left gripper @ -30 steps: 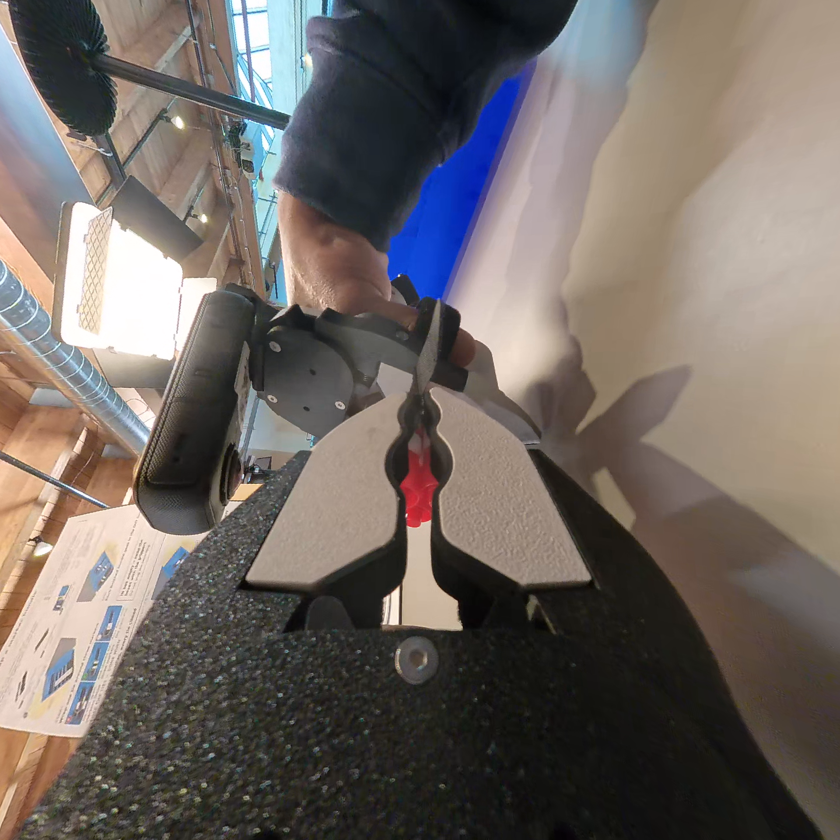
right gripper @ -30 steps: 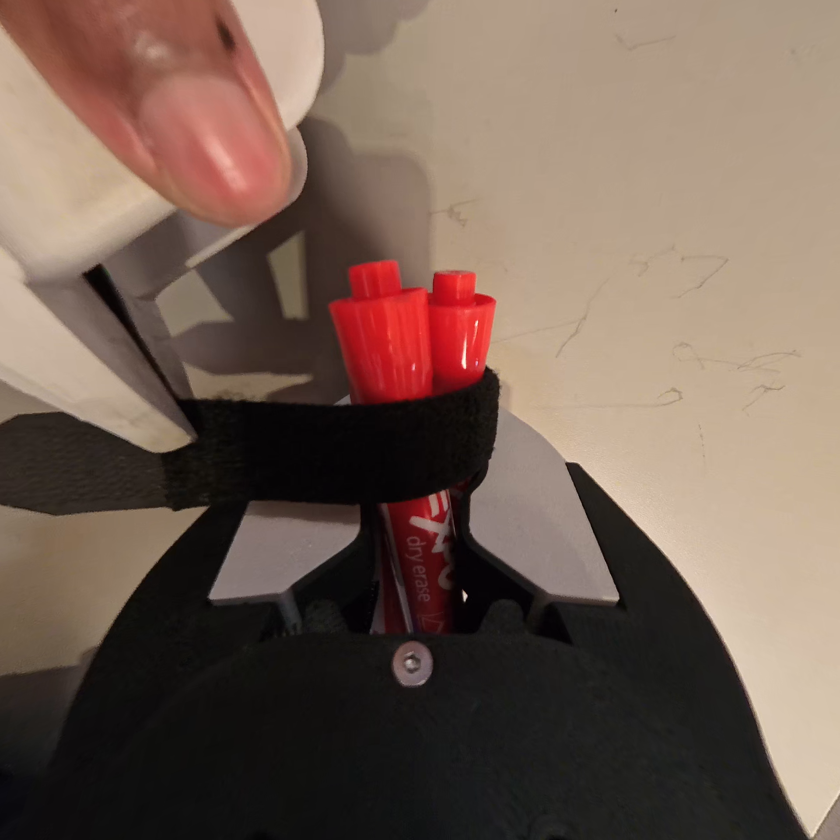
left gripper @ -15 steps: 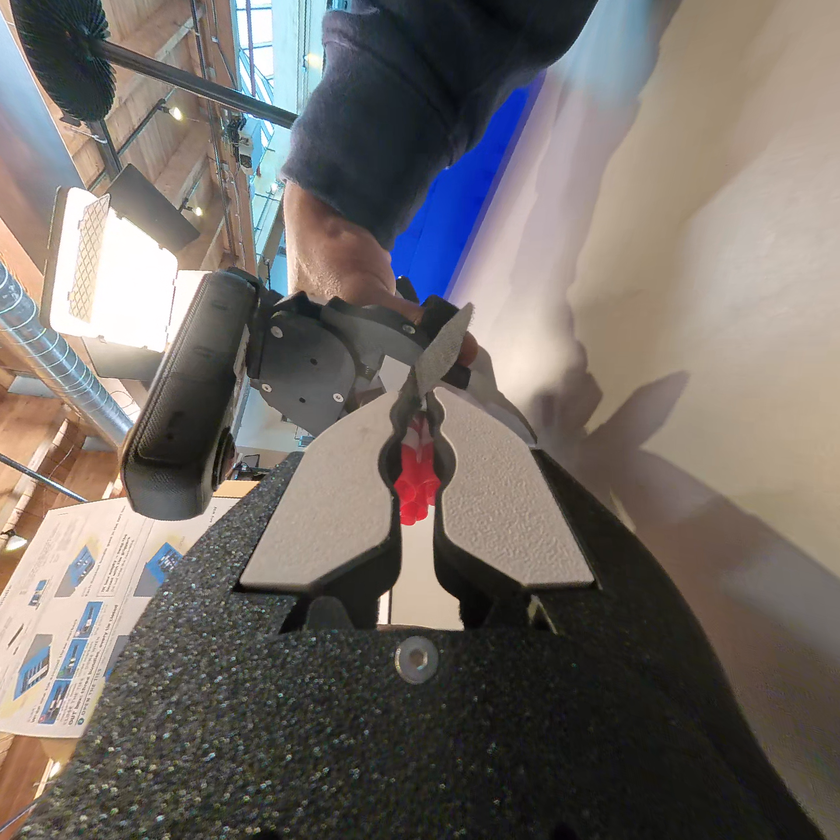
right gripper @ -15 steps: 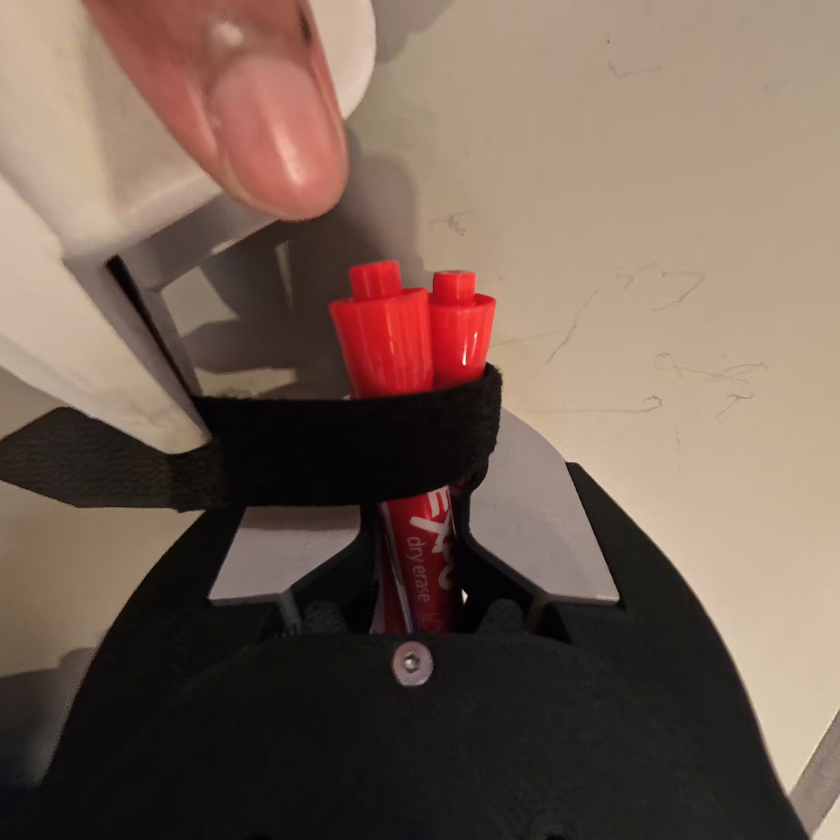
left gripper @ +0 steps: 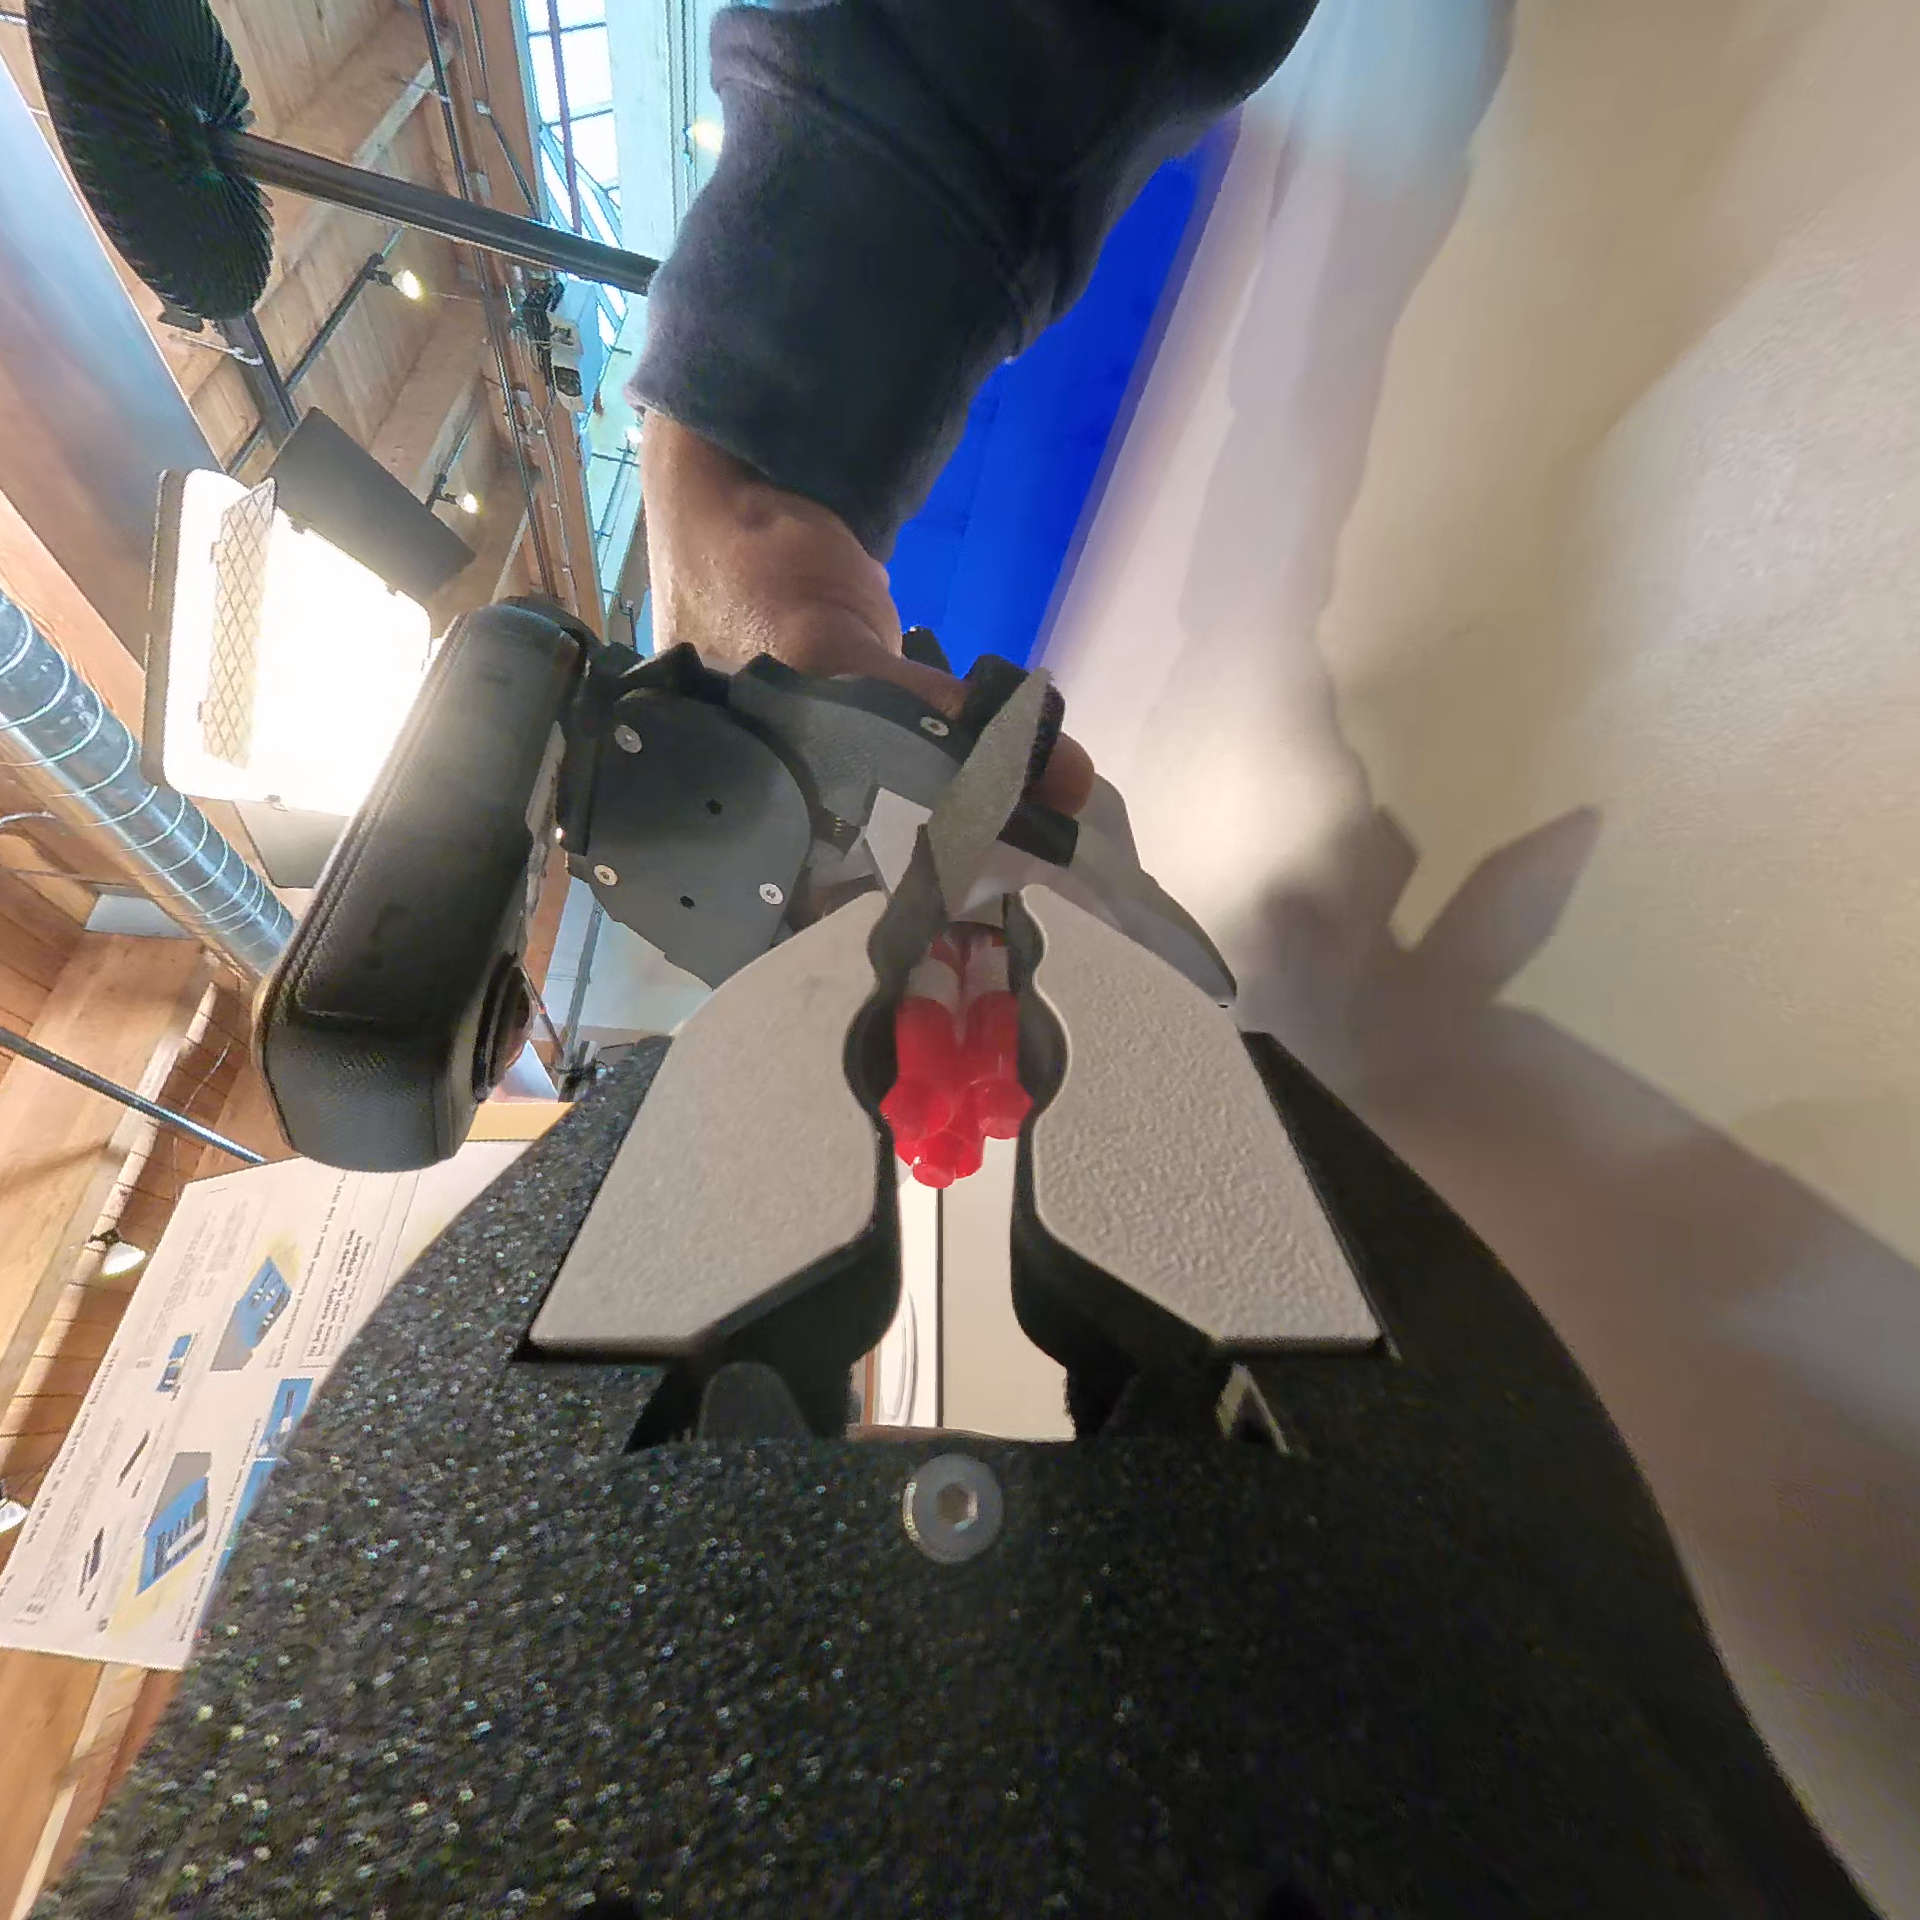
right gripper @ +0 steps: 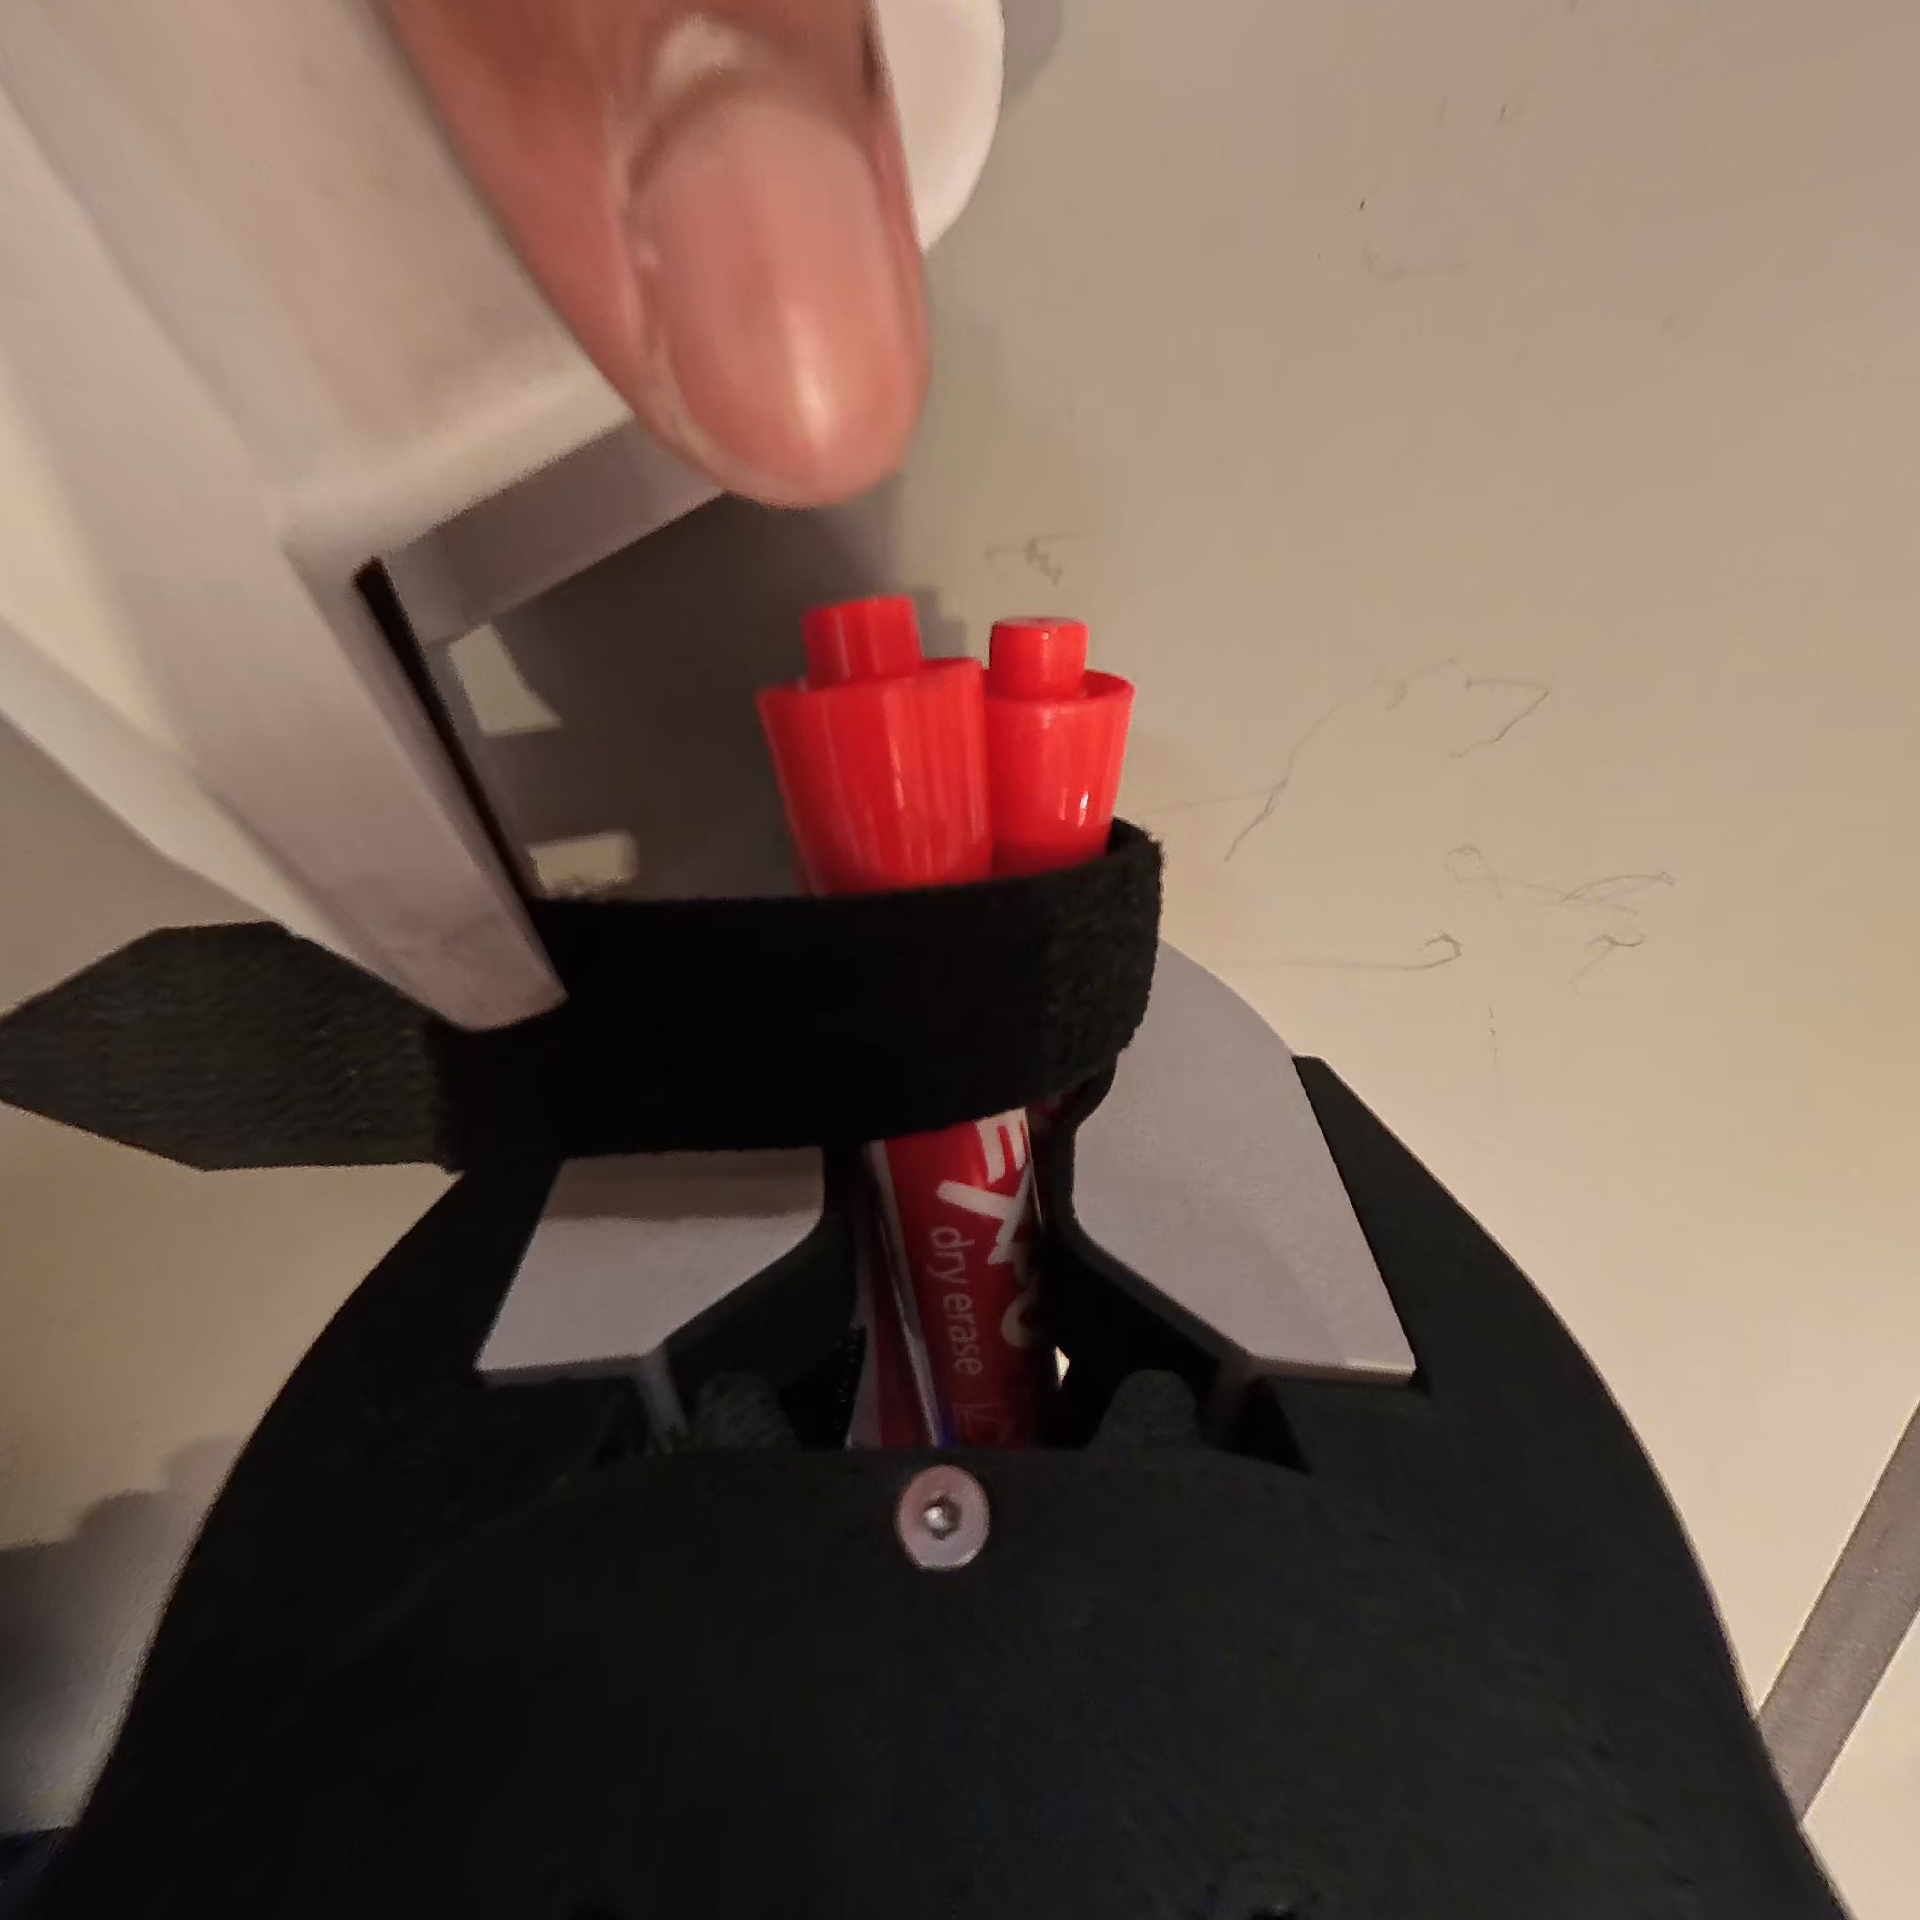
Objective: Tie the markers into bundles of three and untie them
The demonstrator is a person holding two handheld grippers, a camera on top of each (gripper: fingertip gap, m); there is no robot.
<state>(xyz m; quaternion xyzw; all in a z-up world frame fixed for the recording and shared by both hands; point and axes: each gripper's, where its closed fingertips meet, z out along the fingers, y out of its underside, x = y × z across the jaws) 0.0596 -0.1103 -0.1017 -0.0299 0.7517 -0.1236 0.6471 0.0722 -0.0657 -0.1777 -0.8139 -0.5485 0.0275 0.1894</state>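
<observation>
A pale, scuffed worktop (right gripper: 1507, 520) fills the background beneath the work, with timber beams and a lit lamp panel (left gripper: 281, 634) visible past the far tool in the left wrist view. At centre, the right tool (right gripper: 951, 1174) is clamped on a bundle of red markers (right gripper: 935, 769), whose shafts run back between its two fingers while the capped ends jut out ahead of the tips. That hold appears meant to keep the markers bunched and steady so a strap can be worked around them. A black hook-and-loop strap (right gripper: 831, 997) crosses just ahead of the right tool's fingertips, hugging the caps on their right side and running off to the left. There the left tool (left gripper: 951, 914) pinches the strap between its closed fingertips, with the free end (left gripper: 997, 769) sticking out beyond them. From the left tool's side, the marker caps show end-on through the gap behind its tips. The pinch seems intended to keep the strap taut around the bundle; whether it is being wound on or peeled off cannot be told from this moment alone. A thumb (right gripper: 748, 260) rests on the left tool's white body, above the markers. Only two caps show plainly from the right; a third is suggested end-on.
</observation>
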